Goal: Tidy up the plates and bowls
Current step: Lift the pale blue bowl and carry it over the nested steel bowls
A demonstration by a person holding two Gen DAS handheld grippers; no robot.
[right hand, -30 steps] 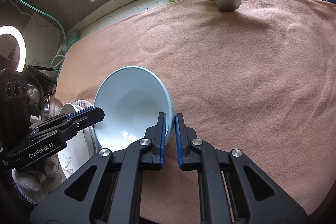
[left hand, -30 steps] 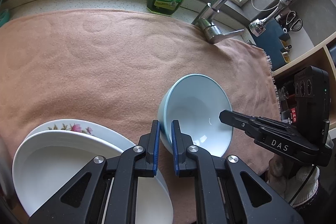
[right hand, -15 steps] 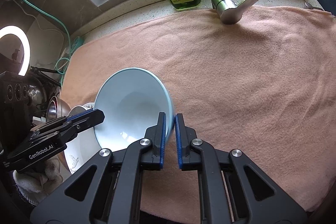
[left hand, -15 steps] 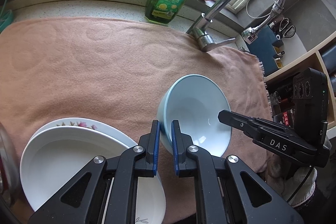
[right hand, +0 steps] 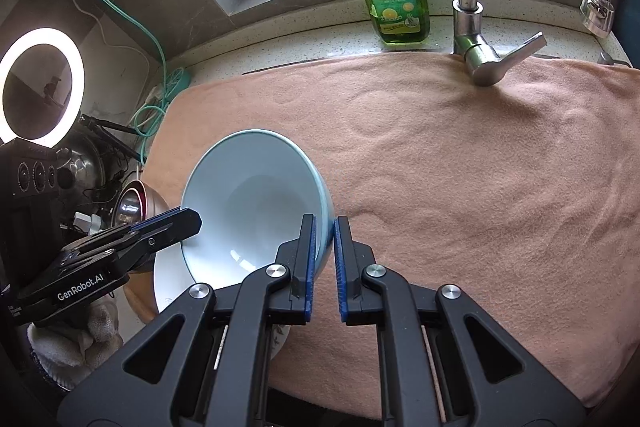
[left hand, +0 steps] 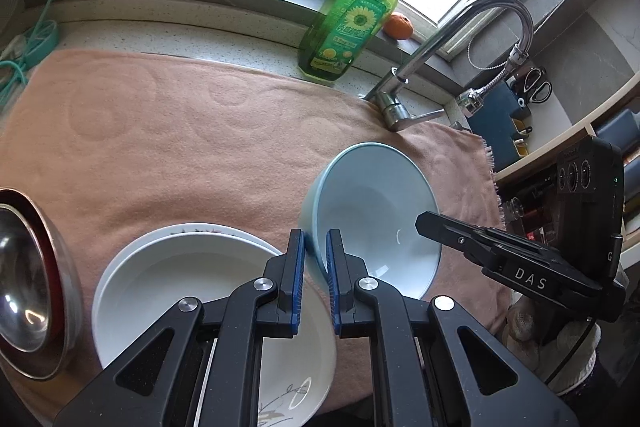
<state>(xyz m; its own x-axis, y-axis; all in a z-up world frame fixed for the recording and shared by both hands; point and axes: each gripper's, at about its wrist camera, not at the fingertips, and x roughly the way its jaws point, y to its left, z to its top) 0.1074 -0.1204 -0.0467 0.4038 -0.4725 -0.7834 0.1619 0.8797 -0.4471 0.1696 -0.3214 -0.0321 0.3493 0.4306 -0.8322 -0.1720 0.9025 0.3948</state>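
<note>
Left wrist view: the left gripper (left hand: 316, 259) pinches the near-left rim of the pale blue bowl (left hand: 372, 211), its blue pads pressed on the wall. The right gripper (left hand: 424, 223) clamps the bowl's opposite rim (the right wrist view shows the same, its pads (right hand: 310, 251) tight on the wall). The bowl is tilted and held above the peach towel (left hand: 180, 139). Just left of the bowl, two white plates (left hand: 160, 291) lie stacked on the towel, the lower one floral. Further left of the bowl sits a steel bowl (left hand: 28, 279). Behind the bowl stand the tap (left hand: 404, 107) and a green soap bottle (left hand: 348, 23).
</note>
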